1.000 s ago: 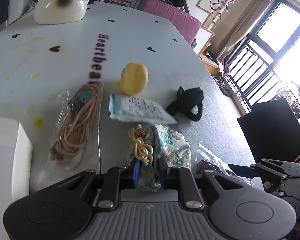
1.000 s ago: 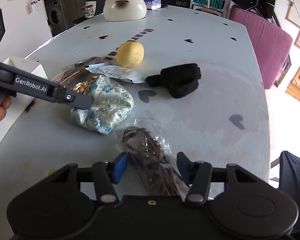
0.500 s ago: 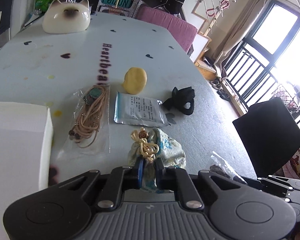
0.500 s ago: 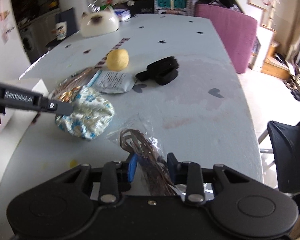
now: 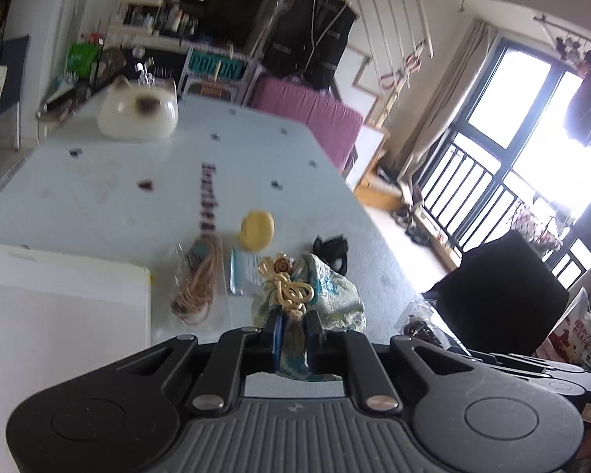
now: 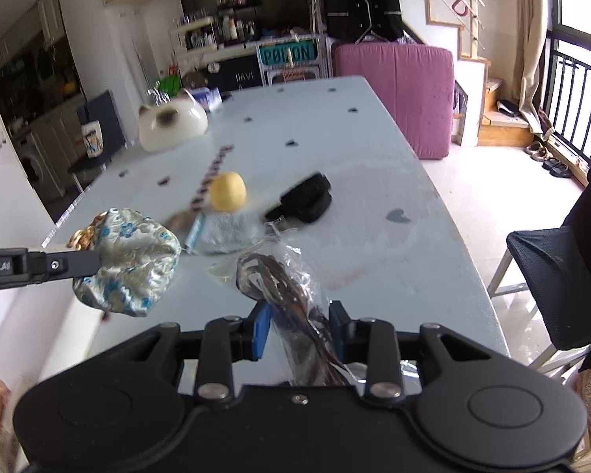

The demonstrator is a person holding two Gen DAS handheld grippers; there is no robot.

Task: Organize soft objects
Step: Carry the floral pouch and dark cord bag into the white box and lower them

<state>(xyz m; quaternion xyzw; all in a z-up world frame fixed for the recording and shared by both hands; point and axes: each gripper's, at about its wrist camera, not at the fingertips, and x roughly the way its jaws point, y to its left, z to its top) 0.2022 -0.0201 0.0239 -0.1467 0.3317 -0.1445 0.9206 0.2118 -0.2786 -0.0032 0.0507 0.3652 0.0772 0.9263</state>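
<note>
Pouch (image 5: 315,295) pinched in your left tool (image 5: 293,339), bagged cord (image 6: 279,287) clamped in your right tool (image 6: 297,329), ball (image 6: 227,196), packet (image 6: 224,232) and strap (image 6: 305,199) left on bench (image 6: 354,165).

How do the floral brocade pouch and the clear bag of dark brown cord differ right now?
The blue-and-cream floral brocade pouch is opaque fabric; the clear plastic bag of dark brown cord is see-through. The pouch hangs in the left gripper, the bag in the right gripper. Both are soft and lifted off the pale blue table.

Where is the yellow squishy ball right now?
The yellow ball sits on the table in the middle of both views, just beyond the pale blue packet, with the black strap to its right.
</note>
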